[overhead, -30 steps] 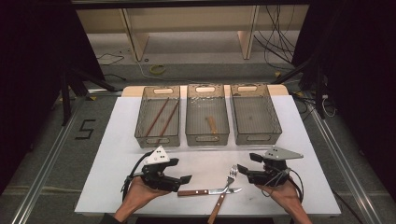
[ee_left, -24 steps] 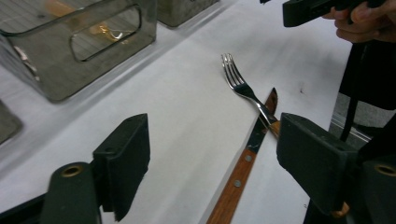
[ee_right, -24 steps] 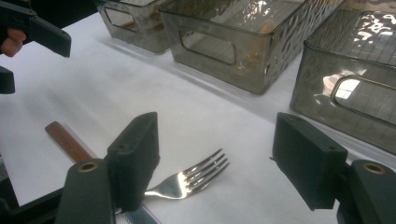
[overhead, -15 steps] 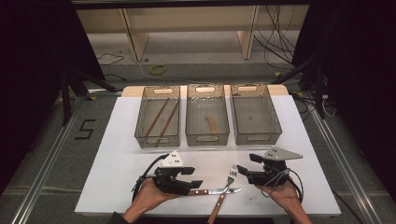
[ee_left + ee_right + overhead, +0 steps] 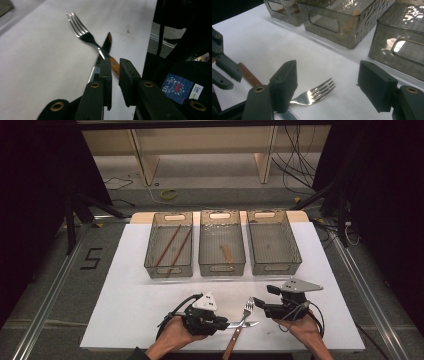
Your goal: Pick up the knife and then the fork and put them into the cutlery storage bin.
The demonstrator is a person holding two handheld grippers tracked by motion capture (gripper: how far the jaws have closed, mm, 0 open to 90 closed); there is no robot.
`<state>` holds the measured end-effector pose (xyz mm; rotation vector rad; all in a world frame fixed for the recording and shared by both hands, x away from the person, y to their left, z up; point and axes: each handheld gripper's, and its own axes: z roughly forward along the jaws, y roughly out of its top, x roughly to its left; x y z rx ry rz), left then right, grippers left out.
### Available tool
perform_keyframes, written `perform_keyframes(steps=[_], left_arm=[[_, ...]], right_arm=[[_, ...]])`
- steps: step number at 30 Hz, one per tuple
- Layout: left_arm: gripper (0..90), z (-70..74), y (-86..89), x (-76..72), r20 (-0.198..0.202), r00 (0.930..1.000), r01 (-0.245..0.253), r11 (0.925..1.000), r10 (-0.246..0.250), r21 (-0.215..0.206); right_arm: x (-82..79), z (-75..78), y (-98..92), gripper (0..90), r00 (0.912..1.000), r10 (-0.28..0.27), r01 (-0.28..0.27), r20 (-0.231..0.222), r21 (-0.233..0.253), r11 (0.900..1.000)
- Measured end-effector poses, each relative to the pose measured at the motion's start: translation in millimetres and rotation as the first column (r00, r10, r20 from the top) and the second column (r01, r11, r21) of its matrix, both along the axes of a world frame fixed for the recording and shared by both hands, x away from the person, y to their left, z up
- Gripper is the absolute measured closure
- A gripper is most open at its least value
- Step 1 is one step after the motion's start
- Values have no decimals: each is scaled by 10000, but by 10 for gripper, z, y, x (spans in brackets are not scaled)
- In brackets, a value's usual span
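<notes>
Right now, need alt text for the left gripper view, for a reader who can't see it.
Two black jaws of the left gripper rise from the bottom, slightly apart, closing in on a knife on a white table. A fork lies across the knife, tines pointing away, its wooden handle beside the jaws. At right, a dark edge and cable.

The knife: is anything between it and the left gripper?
Nothing visible stands between them. In the left gripper view, the left gripper is already at the knife, its jaws standing close on either side of it. The fork lies crossed over the knife farther along, so it may get nudged when the knife is lifted.
</notes>
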<state>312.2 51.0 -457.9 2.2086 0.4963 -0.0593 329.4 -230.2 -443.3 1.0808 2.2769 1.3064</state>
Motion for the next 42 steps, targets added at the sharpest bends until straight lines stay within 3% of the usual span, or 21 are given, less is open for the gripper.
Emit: perform_keyframes(steps=[7,16,21,23,27,30,38,42], left_arm=[[873,-75,-235,-46,90,9965,823,9960,-827,353],[886,-153,-390,-101,116,9918,1259,9900,-1269,641],[886,-222,-466,-143,-18,9861,1654,9803,-1662,1075],[887,-259,-497,-159,-9,9842,1753,9735,-1771,1471],[889,-267,-506,-171,95,9851,1666,9679,-1715,1883],[889,-261,-474,-141,28,9887,1464,9680,-1501,2036],[889,-216,-345,-37,58,9936,1068,9565,-1126,2716],[889,-216,-285,18,84,9959,838,9573,-896,2767]], right_arm=[[-5,12,-9,326,10000,-34,34,77,22,10000],[-5,14,-14,327,9999,-25,25,103,13,10000],[-5,15,-14,326,9999,-32,32,110,30,10000],[-5,15,-13,327,9999,-26,25,116,31,10000],[-8,20,-17,328,9999,-32,31,107,56,10000],[-7,20,-18,327,9999,-26,25,105,51,10000],[-9,25,-19,328,9999,-37,36,150,67,10000],[-10,24,-16,328,9999,-25,24,142,43,10000]])
